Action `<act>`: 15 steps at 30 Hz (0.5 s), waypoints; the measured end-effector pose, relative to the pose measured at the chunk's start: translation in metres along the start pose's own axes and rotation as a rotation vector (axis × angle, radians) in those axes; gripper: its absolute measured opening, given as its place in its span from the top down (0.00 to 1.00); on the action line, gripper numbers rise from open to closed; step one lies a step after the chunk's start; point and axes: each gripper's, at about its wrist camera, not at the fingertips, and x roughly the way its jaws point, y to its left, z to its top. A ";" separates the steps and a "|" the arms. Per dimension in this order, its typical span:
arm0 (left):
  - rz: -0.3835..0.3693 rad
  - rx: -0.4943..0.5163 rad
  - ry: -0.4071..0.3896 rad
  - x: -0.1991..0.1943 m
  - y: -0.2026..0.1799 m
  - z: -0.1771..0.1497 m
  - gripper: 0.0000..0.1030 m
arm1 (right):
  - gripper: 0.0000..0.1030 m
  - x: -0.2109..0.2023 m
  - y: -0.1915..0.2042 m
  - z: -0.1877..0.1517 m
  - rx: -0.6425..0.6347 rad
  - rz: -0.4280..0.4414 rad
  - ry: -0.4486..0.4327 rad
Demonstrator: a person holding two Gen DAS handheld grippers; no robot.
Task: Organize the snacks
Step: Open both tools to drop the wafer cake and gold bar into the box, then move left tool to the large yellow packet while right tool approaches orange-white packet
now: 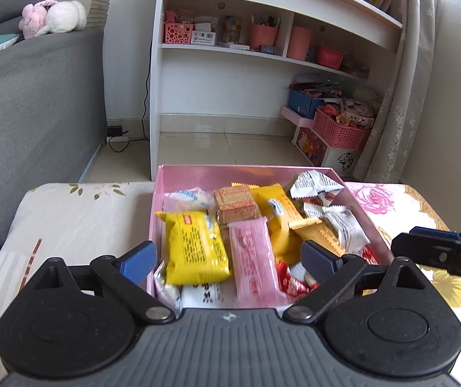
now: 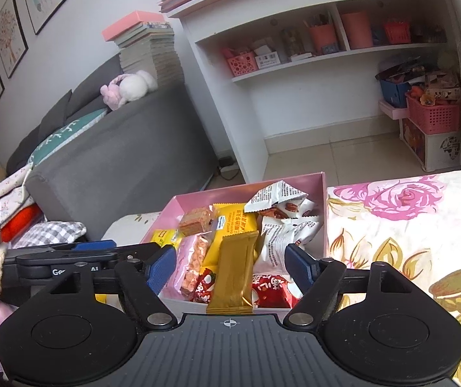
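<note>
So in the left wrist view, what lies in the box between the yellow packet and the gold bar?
In the pink box, a pink wrapped bar lies between the yellow packet and the gold bar; the left wrist view shows it.

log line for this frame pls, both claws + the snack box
left claw: open, empty, over box | right claw: open, empty, over box | pink box: full of snack packets | gold bar: in box

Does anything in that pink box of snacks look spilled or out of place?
Nothing spilled. The packets lie jumbled inside the pink box, some overlapping; only the gold bar pokes over the near rim. None lie on the flowered cloth beside it.
</note>
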 end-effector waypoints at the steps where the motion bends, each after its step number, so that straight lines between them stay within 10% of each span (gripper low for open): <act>1: 0.004 0.001 0.004 -0.003 0.000 -0.002 0.06 | 0.23 -0.002 0.000 0.000 -0.002 -0.003 0.001; 15: 0.121 0.010 0.008 -0.051 0.025 -0.039 0.00 | 0.06 -0.022 0.022 -0.019 -0.078 -0.050 0.026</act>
